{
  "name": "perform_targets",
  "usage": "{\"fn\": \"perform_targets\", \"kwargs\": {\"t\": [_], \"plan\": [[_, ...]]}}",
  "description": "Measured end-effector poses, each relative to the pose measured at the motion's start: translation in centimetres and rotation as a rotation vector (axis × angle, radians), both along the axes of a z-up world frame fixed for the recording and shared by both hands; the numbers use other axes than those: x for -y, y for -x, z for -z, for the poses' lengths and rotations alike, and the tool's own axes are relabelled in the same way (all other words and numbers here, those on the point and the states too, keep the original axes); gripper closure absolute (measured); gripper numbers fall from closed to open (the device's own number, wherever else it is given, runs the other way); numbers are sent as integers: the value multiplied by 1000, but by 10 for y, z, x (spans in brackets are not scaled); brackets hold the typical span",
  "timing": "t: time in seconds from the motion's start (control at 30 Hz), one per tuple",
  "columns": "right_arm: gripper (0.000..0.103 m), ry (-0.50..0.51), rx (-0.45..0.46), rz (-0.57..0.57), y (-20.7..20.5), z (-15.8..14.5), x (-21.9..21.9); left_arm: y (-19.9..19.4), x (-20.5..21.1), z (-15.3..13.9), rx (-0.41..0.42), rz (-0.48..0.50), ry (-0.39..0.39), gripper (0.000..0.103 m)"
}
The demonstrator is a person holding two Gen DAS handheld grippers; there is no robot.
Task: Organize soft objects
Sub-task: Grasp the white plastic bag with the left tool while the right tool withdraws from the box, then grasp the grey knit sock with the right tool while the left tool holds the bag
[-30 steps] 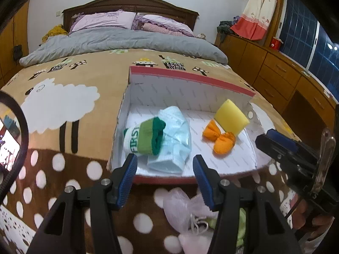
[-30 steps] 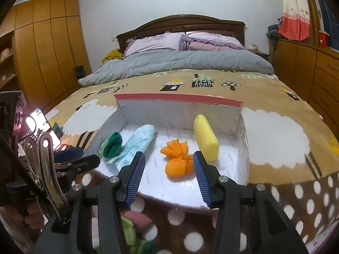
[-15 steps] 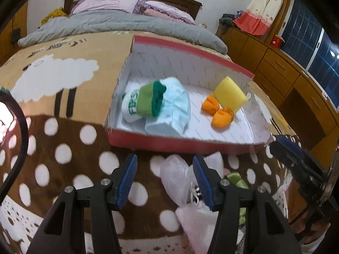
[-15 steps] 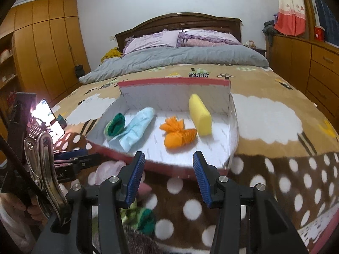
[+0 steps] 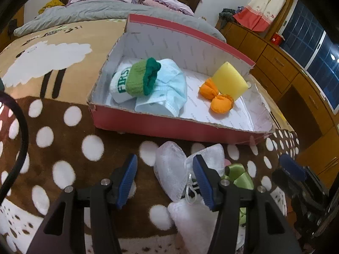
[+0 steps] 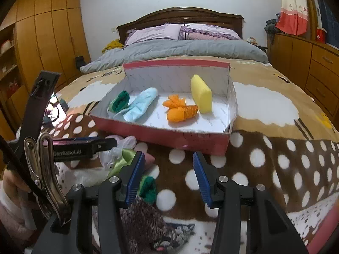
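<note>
Blue ribbed pads line both grippers, and each pair of fingers is spread wide and holds nothing: the left gripper (image 5: 165, 177) hovers over a white mesh pouch (image 5: 169, 173) on the spotted brown blanket (image 5: 63, 148), the right gripper (image 6: 168, 176) above bare blanket. Beyond them sits a shallow red cardboard box (image 6: 161, 134) with a white lining. Inside lie a rolled green-cuffed sock (image 5: 137, 80), a pale blue face mask (image 5: 169, 91), a knotted orange cloth (image 5: 218, 99) and a yellow sponge block (image 5: 229, 80).

Both wrist cameras look forward along their own fingers, low over the bed, toward the headboard. The left view sits close to the box (image 5: 161, 120) from its left; the right view stands farther back. Both share the box (image 6: 169, 133).
</note>
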State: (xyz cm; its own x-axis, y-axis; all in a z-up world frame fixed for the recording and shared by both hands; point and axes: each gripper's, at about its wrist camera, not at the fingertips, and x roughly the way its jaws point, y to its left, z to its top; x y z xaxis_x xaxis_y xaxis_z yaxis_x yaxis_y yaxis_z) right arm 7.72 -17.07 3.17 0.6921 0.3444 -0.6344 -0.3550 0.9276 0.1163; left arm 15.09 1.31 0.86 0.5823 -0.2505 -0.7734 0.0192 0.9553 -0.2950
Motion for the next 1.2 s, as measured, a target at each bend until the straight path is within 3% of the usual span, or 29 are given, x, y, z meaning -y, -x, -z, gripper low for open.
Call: {"fn": "perform_targets", "kwargs": {"t": [0.2,0.33,0.53,0.93,1.2], "plan": [[55,-6,-18,3,6,5,4,0,4,5,-5,18,21,46],[55,-7,-34,10,6,10,6,-1,4,8,-11,29,49,65],[55,-13,-45,18,10,12,8,3,4,5,2,36,58,81],[55,-81,-69,-21,31,3,11,32,-13,-28,100,-8,45,83],[50,-30,-78,-65,50,10,-3,54,-28,-37,120,-36,56,83]]}}
